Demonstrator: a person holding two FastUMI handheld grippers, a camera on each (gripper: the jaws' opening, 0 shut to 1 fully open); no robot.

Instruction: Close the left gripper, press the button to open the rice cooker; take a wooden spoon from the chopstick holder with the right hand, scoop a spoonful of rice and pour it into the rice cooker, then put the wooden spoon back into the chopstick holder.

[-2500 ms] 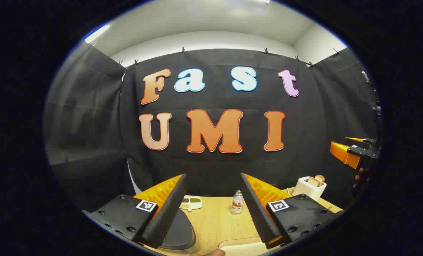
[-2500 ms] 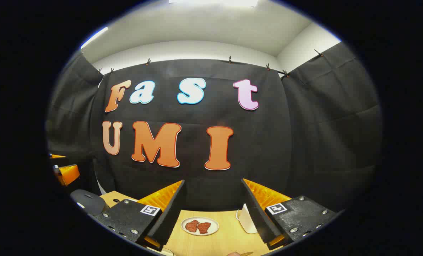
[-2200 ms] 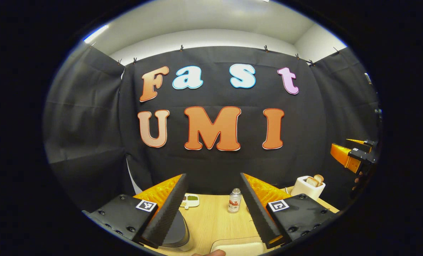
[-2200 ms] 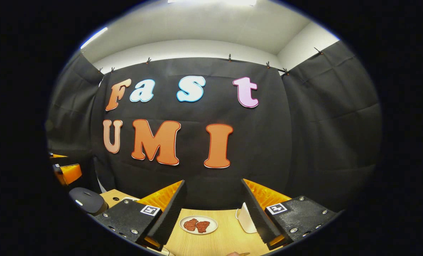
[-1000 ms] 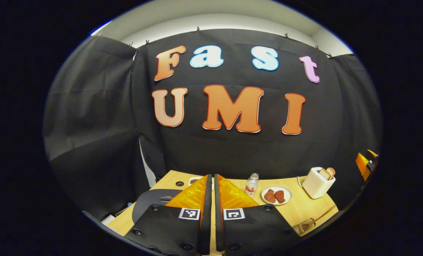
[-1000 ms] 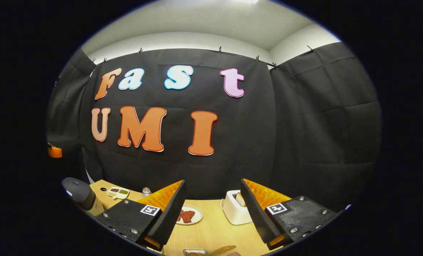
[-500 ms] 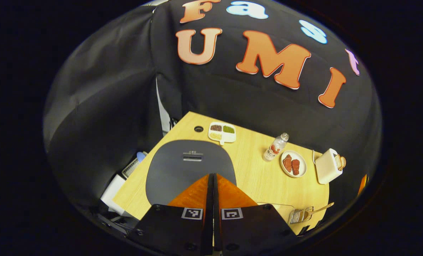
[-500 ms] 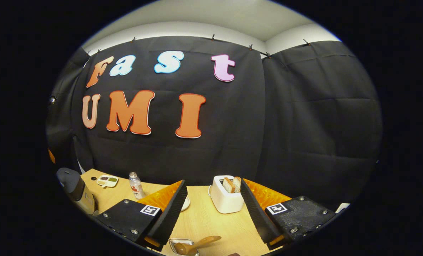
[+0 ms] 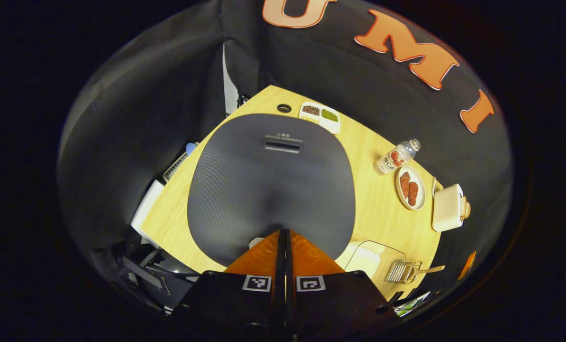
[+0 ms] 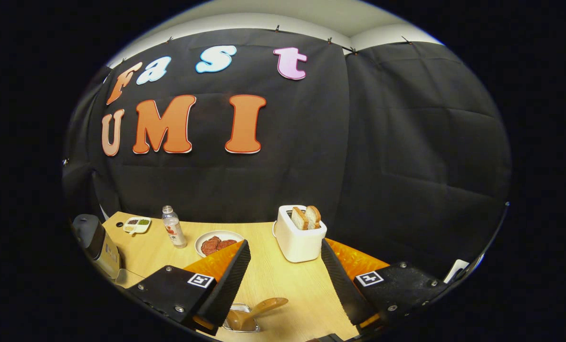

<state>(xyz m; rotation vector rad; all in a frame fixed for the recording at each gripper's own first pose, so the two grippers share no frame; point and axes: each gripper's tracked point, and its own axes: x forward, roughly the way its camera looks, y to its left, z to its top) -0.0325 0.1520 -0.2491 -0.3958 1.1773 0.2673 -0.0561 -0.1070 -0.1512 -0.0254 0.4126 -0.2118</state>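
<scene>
Left gripper view: my left gripper (image 9: 285, 237) has its fingers pressed together on nothing, pointing down at the near edge of the rice cooker (image 9: 271, 183), whose dark lid is down and which stands on the wooden table (image 9: 382, 213). Right gripper view: my right gripper (image 10: 283, 280) is spread wide and empty above the table, with the wooden spoon (image 10: 256, 311) lying in the wire chopstick holder (image 10: 242, 324) just below and between the fingers. Also on the table: toaster (image 10: 299, 237) with bread, plate (image 10: 216, 244) of meat, bottle (image 10: 172, 228), and the rice cooker at far left.
</scene>
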